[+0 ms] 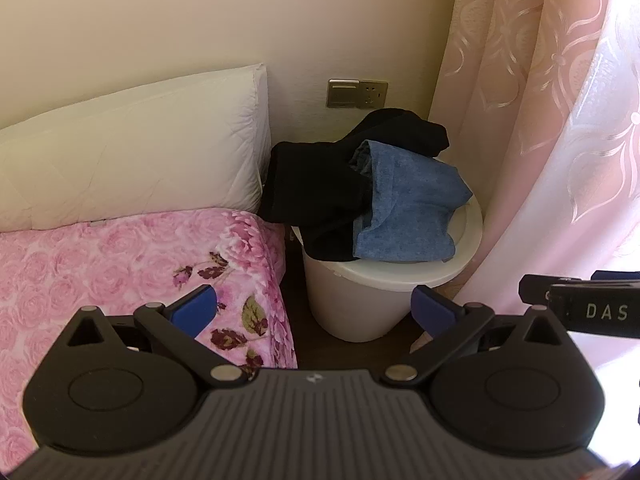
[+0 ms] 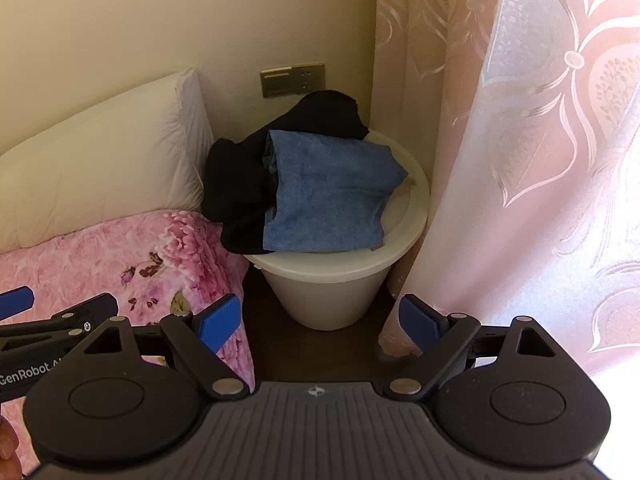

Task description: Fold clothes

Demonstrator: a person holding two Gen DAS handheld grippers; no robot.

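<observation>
Risk: the clothes pile loosely over the bucket (image 2: 332, 280) rim, so grabbing the blue garment (image 2: 328, 196) could drag the black garment (image 2: 248, 184) onto the floor or tip the bucket. Left gripper (image 1: 314, 308) and right gripper (image 2: 320, 320) both spread wide, holding nothing, well short of the bucket beside the bed (image 2: 120, 252).

White letters "DAS" stand on the black body of the right gripper (image 1: 580, 308) at the right edge. "GenRobot", partly cut off, stands on the left gripper (image 2: 40, 372) at near left.
</observation>
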